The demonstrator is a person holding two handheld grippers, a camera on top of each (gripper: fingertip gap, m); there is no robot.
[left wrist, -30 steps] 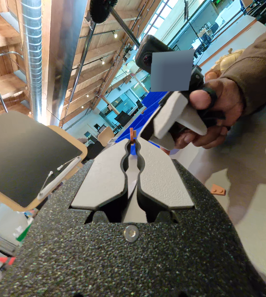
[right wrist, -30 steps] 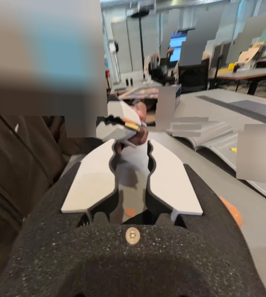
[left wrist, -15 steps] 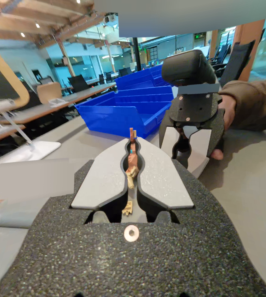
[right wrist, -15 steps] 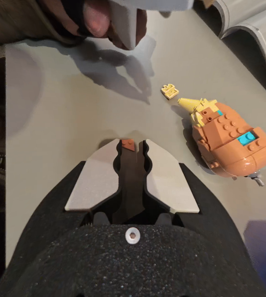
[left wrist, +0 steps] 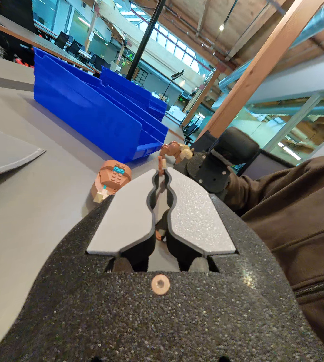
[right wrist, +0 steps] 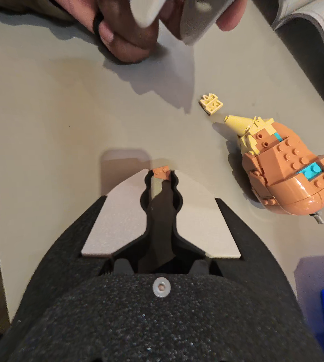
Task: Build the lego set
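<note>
Indoors, grey table (right wrist: 59, 109), blue bins (left wrist: 90, 117) on it, timber-beamed ceiling (left wrist: 225, 25) overhead

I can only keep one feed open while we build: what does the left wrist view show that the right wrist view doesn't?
Only the left wrist view shows the left gripper shut on a thin brown-and-tan lego assembly, the blue bins' full length, and a second brown figure behind.

Only the right wrist view shows the right gripper pinching a small orange plate and a loose tan piece.

Both show the orange lego body lying on the grey table.
</note>
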